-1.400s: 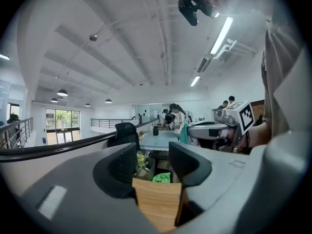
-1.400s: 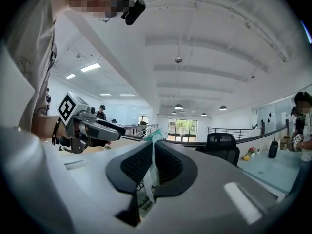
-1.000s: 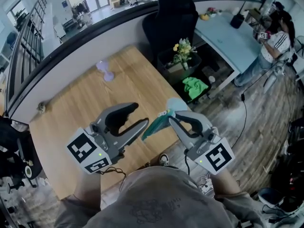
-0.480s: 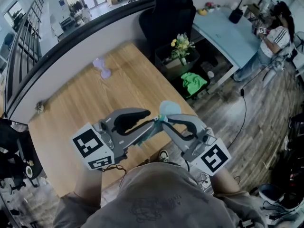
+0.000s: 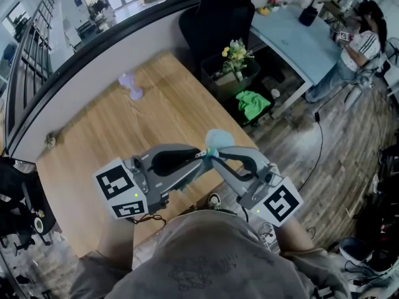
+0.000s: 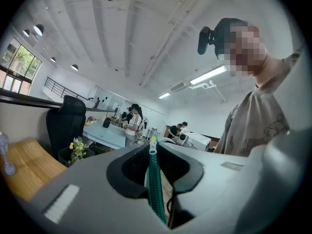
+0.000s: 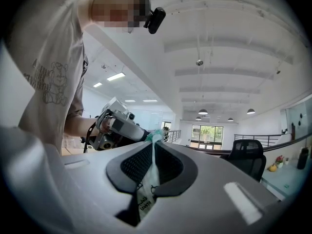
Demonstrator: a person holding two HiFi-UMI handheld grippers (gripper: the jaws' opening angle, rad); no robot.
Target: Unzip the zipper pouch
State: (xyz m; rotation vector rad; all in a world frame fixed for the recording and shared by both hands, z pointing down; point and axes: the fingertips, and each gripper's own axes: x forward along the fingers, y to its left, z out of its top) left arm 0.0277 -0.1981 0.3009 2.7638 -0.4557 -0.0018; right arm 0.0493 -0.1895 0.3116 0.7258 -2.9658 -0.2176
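The pale teal zipper pouch (image 5: 215, 139) hangs in the air between both grippers, above the table's near corner. My right gripper (image 5: 212, 154) is shut on one end of it; in the right gripper view the pale fabric with a printed label (image 7: 147, 182) runs between its jaws. My left gripper (image 5: 202, 156) meets it tip to tip. Its jaws have just been closing, and the teal zipper tape (image 6: 155, 184) lies between them with the silver zipper pull (image 6: 153, 146) pinched at the tips. Most of the pouch's body is hidden by the grippers.
The wooden table (image 5: 124, 129) lies below with a small purple object (image 5: 131, 87) near its far edge. Beyond its right edge stand a black chair (image 5: 218, 17), a crate with flowers (image 5: 235, 58), a green cloth (image 5: 252, 104) and a pale blue desk (image 5: 293, 39) with a person (image 5: 360, 45) beside it.
The left gripper has moved right up to the right gripper, and its jaws have gone from wide open to closed on the pouch's zipper end. The right gripper has kept its hold.
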